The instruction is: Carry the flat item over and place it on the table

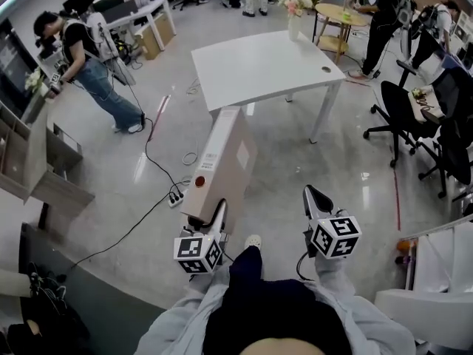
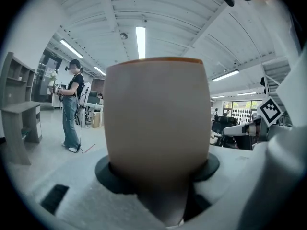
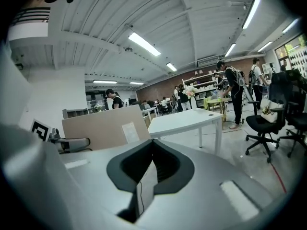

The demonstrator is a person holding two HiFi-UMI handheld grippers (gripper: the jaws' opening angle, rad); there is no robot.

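Observation:
A long flat cardboard box (image 1: pixel 222 161) stands on its edge above the floor, its far end pointing at the white table (image 1: pixel 259 69). My left gripper (image 1: pixel 218 213) is shut on the box's near end. In the left gripper view the box's end (image 2: pixel 156 114) fills the middle and hides the jaws' tips. My right gripper (image 1: pixel 316 197) hangs free to the right of the box, its jaws together with nothing between them (image 3: pixel 151 150). From that side the box's broad face (image 3: pixel 103 126) shows at the left, with the table (image 3: pixel 184 119) beyond it.
A power strip and cable (image 1: pixel 176 196) lie on the floor left of the box. Black office chairs (image 1: pixel 403 109) stand at the right. A person (image 1: pixel 92 65) stands by shelving (image 1: pixel 29 146) at the left. A vase of flowers (image 1: pixel 294 9) stands at the table's far edge.

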